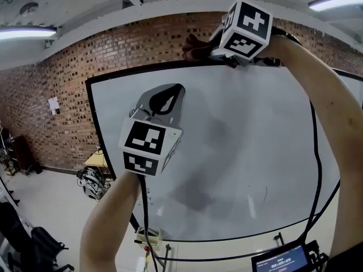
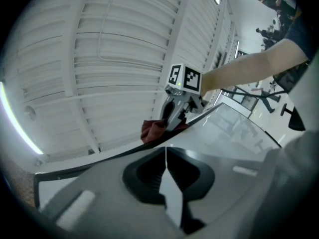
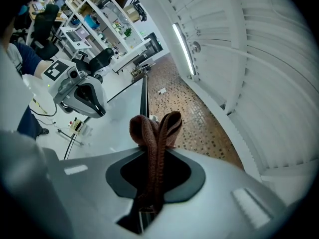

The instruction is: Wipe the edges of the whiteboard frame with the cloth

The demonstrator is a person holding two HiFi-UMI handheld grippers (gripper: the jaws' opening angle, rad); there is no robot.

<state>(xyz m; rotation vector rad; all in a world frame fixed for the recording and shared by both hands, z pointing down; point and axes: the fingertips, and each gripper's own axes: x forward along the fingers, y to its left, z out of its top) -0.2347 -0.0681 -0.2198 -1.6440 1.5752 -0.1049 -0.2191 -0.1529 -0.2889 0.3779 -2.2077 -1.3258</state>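
1. Nearest thing is the left hand-held gripper [image 2: 166,153]. It's held up in front of the white face of the whiteboard [image 1: 255,129], below the top edge, with its marker cube [image 1: 150,146] facing back at the camera. The jaws are pressed together with nothing between them. I can't tell if it touches the board.
2. A black cable [image 1: 316,152] hangs down in front of the board's right side, under the raised right arm.
3. Further up, the right hand-held gripper [image 3: 149,151] is at the board's top edge, right of the left one. It's clamped on the cloth [image 3: 155,128], a reddish-brown thing folded into a loop that sticks out past the jaw tips.
4. The cloth sits right at the top edge of the whiteboard frame [image 1: 147,71], which is a thin black border. In the left gripper view the bunched end pokes out on the side toward the board's top-left corner.
5. Behind the board there's a brick wall [image 1: 62,95].
6. Above that there's a white ribbed ceiling with a strip light [image 1: 25,33].
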